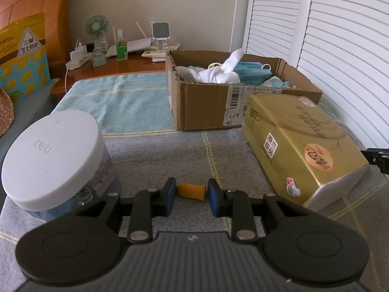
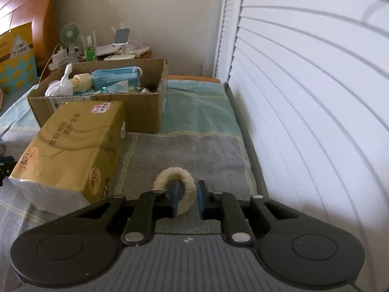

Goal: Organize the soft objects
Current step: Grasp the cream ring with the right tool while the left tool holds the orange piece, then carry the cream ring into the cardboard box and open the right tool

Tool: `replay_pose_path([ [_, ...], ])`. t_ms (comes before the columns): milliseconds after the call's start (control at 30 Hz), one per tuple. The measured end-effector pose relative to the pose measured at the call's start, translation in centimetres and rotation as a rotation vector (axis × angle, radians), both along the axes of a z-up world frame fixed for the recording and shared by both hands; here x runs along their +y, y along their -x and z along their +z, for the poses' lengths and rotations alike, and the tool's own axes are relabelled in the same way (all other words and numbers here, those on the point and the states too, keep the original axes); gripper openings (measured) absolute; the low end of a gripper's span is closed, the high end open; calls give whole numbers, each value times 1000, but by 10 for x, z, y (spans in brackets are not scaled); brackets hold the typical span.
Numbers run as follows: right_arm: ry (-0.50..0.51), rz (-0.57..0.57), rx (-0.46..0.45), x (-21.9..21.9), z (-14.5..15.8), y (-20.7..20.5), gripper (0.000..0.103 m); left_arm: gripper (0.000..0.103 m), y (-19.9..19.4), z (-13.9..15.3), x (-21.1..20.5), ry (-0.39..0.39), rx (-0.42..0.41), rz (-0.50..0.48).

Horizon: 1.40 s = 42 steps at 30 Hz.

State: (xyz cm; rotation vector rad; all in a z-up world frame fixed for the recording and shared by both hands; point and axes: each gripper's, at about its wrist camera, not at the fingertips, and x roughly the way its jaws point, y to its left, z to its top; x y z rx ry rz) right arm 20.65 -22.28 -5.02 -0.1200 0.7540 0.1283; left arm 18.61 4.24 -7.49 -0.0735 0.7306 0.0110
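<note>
A: Right gripper [image 2: 187,198] is clamped on the fluffy ring [image 2: 181,189] — one finger sits inside the loop, only the band's right side is pinched. The lift should go straight up, slow, then across to the cardboard box [image 2: 145,112] at upper left of the frame.

B: Left gripper [image 1: 190,196] grips the orange piece [image 1: 192,191] at lower centre — its cardboard box sits upper right, behind the gold tissue pack [image 1: 304,143].
</note>
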Motion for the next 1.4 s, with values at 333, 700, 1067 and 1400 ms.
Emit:
replay_pose_path([
  [333, -39, 28, -16, 4, 0, 8, 61, 27, 0, 1, 1, 10, 2, 2],
  [700, -3, 115, -27, 14, -5, 5, 58, 27, 0, 1, 1, 11, 3, 2],
  [1067, 13, 134, -29, 16, -7, 5, 33, 25, -1, 1, 1, 5, 4, 0],
  [1400, 17, 109, -57, 12, 7, 15, 32, 23, 0, 8, 6, 13, 0, -34],
])
